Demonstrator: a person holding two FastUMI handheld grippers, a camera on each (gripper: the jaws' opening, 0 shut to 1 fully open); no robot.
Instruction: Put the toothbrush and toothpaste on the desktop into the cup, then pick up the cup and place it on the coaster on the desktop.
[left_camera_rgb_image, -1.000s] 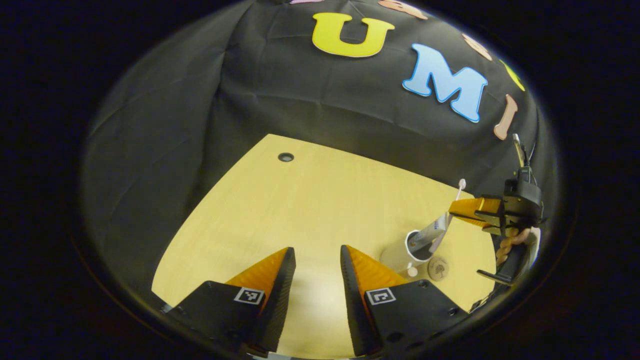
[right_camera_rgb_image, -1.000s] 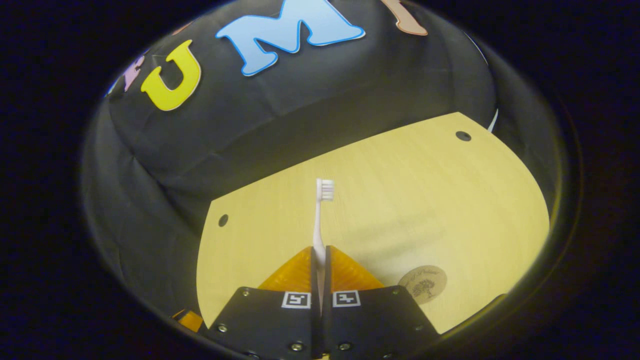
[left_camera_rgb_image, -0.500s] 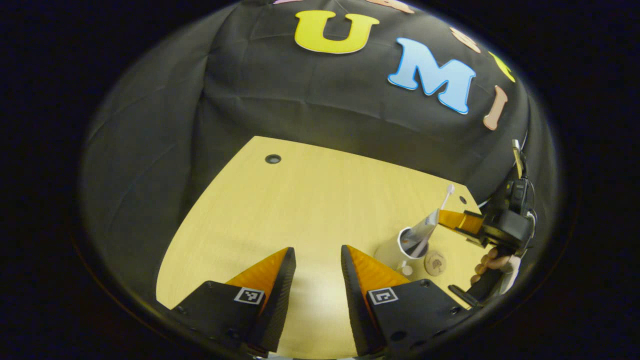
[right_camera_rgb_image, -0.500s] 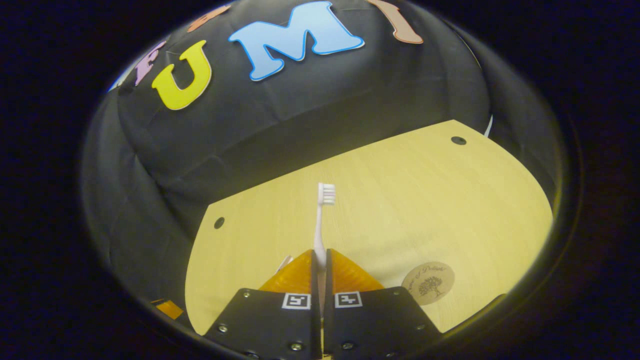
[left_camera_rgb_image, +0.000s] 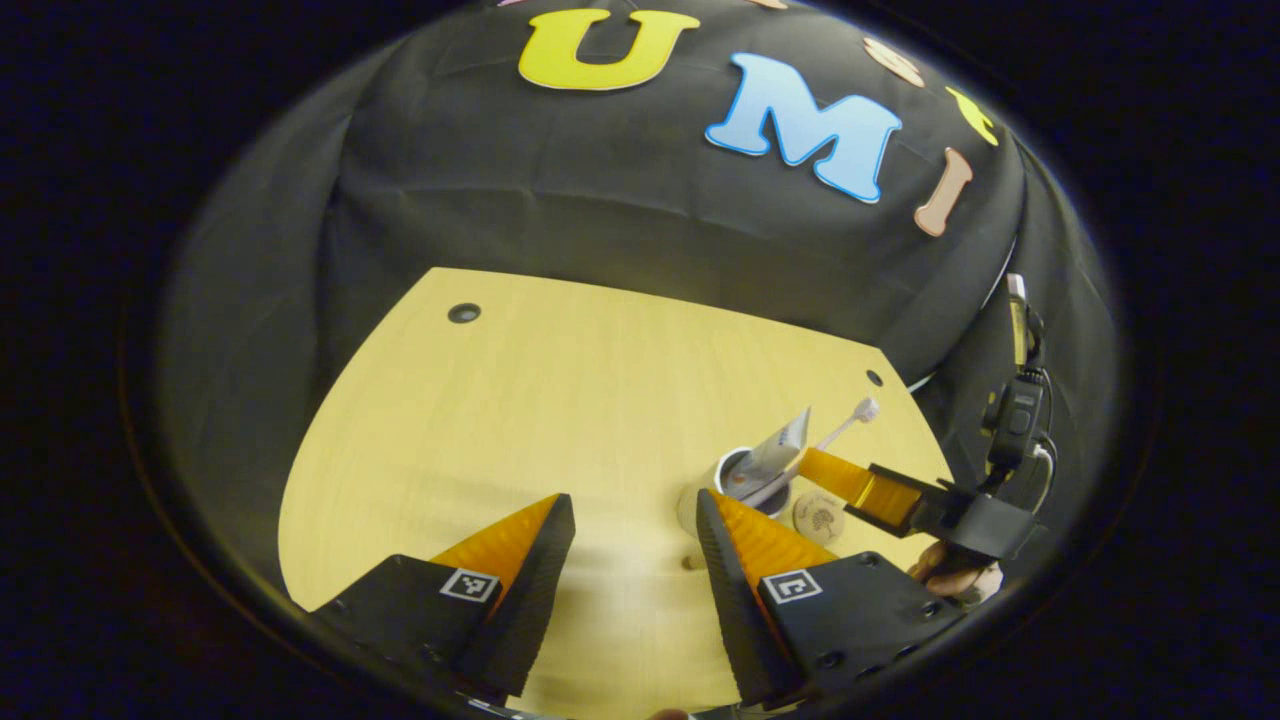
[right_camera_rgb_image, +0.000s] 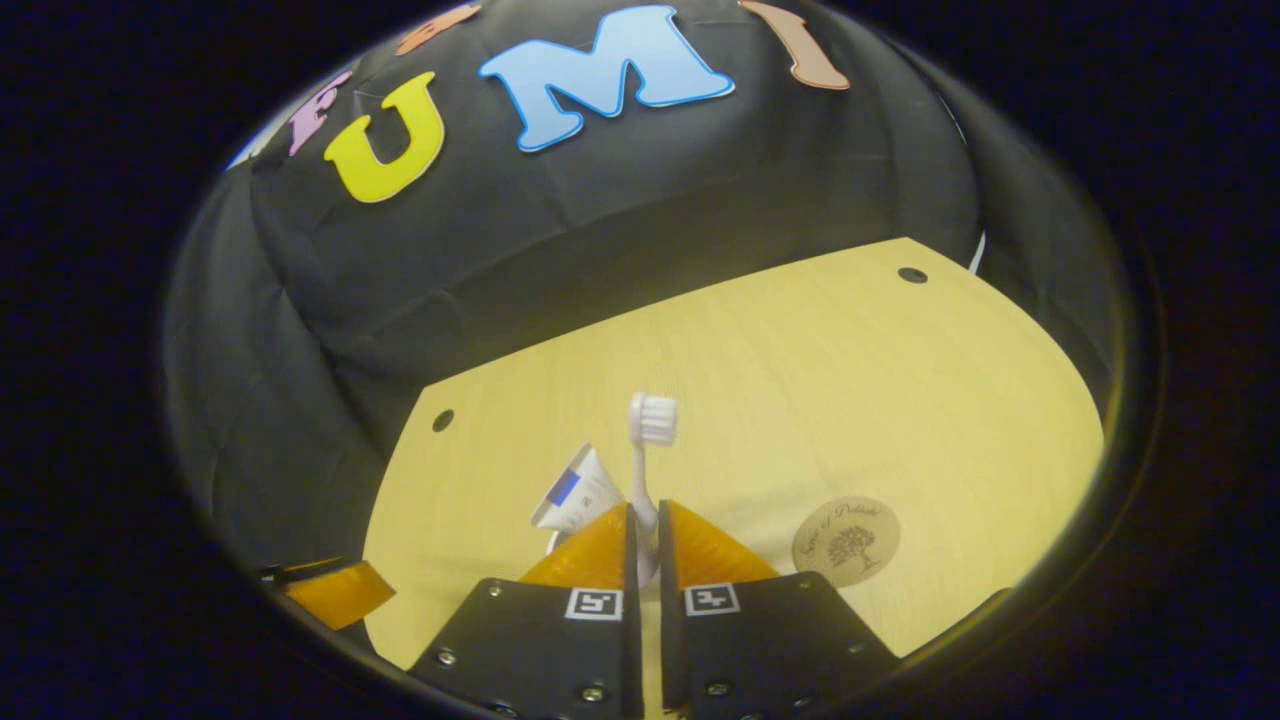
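A white cup (left_camera_rgb_image: 722, 478) stands on the wooden desktop (left_camera_rgb_image: 500, 400), just beyond my left gripper's right fingertip. A toothpaste tube (left_camera_rgb_image: 785, 452) leans out of the cup. My left gripper (left_camera_rgb_image: 630, 500) is open with nothing between its fingers. My right gripper (right_camera_rgb_image: 645, 510) is shut on the handle of a white toothbrush (right_camera_rgb_image: 650, 425), whose head points up. In the left gripper view the right gripper (left_camera_rgb_image: 815, 466) reaches over the cup's rim with the toothbrush (left_camera_rgb_image: 860, 411). The tube (right_camera_rgb_image: 575, 490) rises just left of its fingers. The round coaster (right_camera_rgb_image: 846, 540) lies to its right.
The coaster (left_camera_rgb_image: 818, 518) lies right beside the cup. A hand (left_camera_rgb_image: 950, 580) holds the right gripper near the desk's right edge. Small dark holes (left_camera_rgb_image: 463, 313) mark the desk's far corners. One finger of the left gripper (right_camera_rgb_image: 335, 592) shows at the lower left.
The left gripper has moved toward the cup, which now sits by its right fingertip. The right gripper has come lower over the cup; the tube has come into its view.
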